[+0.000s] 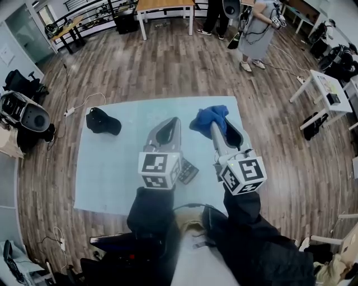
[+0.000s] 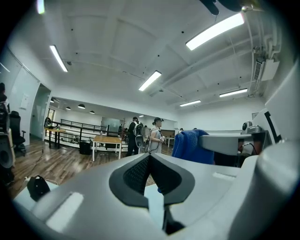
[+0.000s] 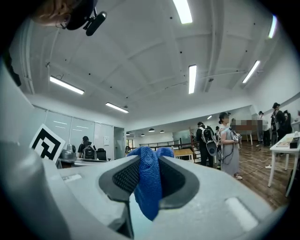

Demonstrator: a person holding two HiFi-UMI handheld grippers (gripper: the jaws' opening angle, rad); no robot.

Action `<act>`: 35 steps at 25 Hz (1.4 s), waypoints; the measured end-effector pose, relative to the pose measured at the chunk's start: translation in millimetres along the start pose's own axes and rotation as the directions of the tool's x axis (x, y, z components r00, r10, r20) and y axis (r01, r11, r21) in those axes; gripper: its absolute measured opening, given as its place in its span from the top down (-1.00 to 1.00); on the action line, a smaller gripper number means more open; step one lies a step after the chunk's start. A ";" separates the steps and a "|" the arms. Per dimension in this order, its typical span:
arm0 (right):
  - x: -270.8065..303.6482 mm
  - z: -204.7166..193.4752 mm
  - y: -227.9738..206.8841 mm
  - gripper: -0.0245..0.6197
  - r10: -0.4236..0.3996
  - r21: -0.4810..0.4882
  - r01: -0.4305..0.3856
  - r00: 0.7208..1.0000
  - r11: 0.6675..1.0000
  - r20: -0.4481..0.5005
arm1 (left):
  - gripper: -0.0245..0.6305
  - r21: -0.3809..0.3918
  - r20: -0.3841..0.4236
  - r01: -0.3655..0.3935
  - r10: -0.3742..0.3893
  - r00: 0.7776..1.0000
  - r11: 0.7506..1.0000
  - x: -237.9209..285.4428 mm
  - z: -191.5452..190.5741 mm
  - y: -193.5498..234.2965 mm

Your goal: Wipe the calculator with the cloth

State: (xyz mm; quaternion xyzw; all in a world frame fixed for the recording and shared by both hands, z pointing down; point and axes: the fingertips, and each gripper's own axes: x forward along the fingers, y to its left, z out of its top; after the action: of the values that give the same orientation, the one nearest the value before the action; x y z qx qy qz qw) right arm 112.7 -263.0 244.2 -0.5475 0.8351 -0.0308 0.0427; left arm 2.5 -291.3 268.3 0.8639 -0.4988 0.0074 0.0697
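Observation:
The dark calculator lies on the light blue table, mostly hidden under my left gripper's marker cube. My left gripper is raised above the table, tilted upward, shut with nothing between its pads. To its right, my right gripper is shut on the blue cloth, which bunches out past the tips and hangs down between the jaws. The cloth also shows at the right of the left gripper view. Both grippers are held off the calculator.
A black cap lies on the table's left part. A white table stands at the right and a wooden table at the far end. People stand beyond. Black gear sits on the floor at left.

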 end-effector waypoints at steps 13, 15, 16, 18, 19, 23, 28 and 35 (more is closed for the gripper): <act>-5.6 10.5 -19.8 0.61 -0.041 -0.009 0.041 0.999 0.999 0.034 | 0.92 0.020 0.008 0.011 -0.011 1.000 1.000 12.0 4.8 -5.8; -4.2 9.0 -19.8 0.61 -0.041 -0.007 0.041 0.999 0.999 0.030 | 0.92 0.018 0.003 0.009 -0.009 1.000 1.000 12.2 3.3 -3.3; -3.6 8.4 -19.9 0.61 -0.041 -0.006 0.042 0.999 0.999 0.028 | 0.92 0.017 0.001 0.008 -0.008 1.000 1.000 12.5 2.8 -2.2; -2.9 7.4 -19.9 0.61 -0.043 -0.002 0.043 0.999 0.999 0.026 | 0.92 0.012 -0.003 0.005 -0.005 1.000 1.000 13.0 0.8 -0.4; -2.9 6.9 -19.8 0.61 -0.044 0.000 0.044 0.999 0.999 0.025 | 0.92 0.010 -0.006 0.004 -0.004 1.000 1.000 13.1 -0.6 0.3; -3.7 6.3 -20.3 0.61 -0.045 0.004 0.045 0.999 0.999 0.021 | 0.92 0.003 -0.014 0.002 -0.002 1.000 1.000 13.4 -3.6 -0.1; -4.5 6.2 -19.1 0.61 -0.045 0.001 0.045 0.999 0.999 0.019 | 0.92 0.000 -0.015 0.008 -0.008 1.000 1.000 12.9 -4.4 -1.6; -2.1 5.5 -16.7 0.61 -0.044 -0.001 0.044 0.999 0.999 0.016 | 0.92 0.000 -0.020 0.010 -0.010 1.000 1.000 13.3 -4.9 -0.1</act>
State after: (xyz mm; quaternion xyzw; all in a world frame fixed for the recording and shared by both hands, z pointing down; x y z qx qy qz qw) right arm 129.4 -267.9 240.4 -0.5660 0.8226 -0.0266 0.0485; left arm 9.6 -302.1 274.3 0.8664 -0.4935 0.0157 0.0744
